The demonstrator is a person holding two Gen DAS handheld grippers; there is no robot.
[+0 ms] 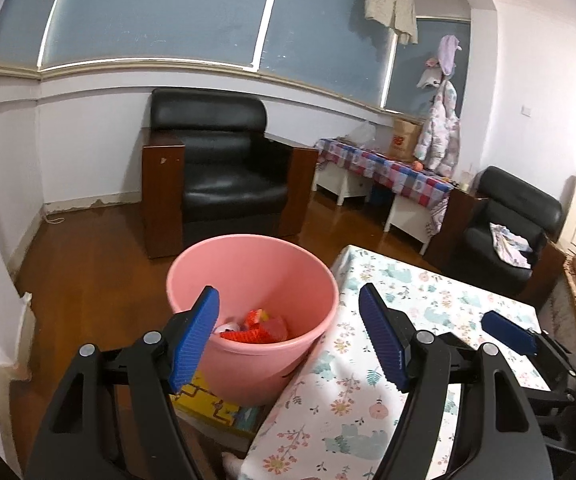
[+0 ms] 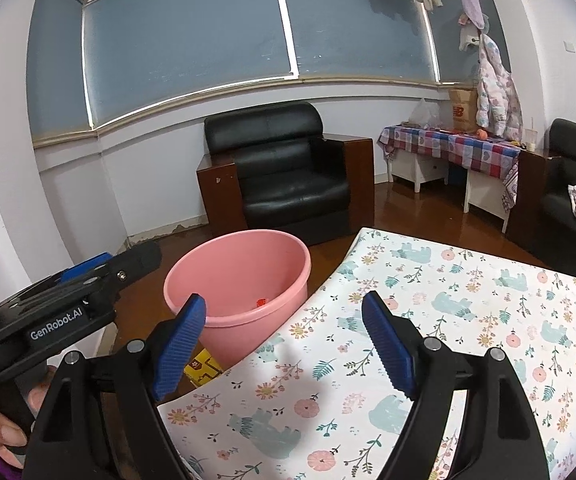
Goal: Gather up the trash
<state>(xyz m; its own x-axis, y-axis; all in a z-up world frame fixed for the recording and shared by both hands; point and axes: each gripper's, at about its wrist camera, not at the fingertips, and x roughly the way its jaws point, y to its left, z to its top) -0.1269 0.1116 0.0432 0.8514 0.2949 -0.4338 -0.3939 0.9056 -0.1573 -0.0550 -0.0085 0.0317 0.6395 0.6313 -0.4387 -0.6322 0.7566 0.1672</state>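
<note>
Left gripper (image 1: 289, 332) jaws spread wide, nothing between. Right gripper (image 2: 284, 340) same, gaping, empty. Pink bucket (image 1: 192, 276) on wooden floor (image 1: 88, 256), touching table edge, red trash (image 1: 256, 330) inside. Floral tablecloth (image 2: 467, 300) bare. Black armchair (image 2: 288, 172) under blue blinds (image 2: 188, 32).

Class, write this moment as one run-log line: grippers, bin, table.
left gripper: open, empty | right gripper: open, empty | pink bin: red trash inside, beside table | floral tablecloth: no trash seen
</note>
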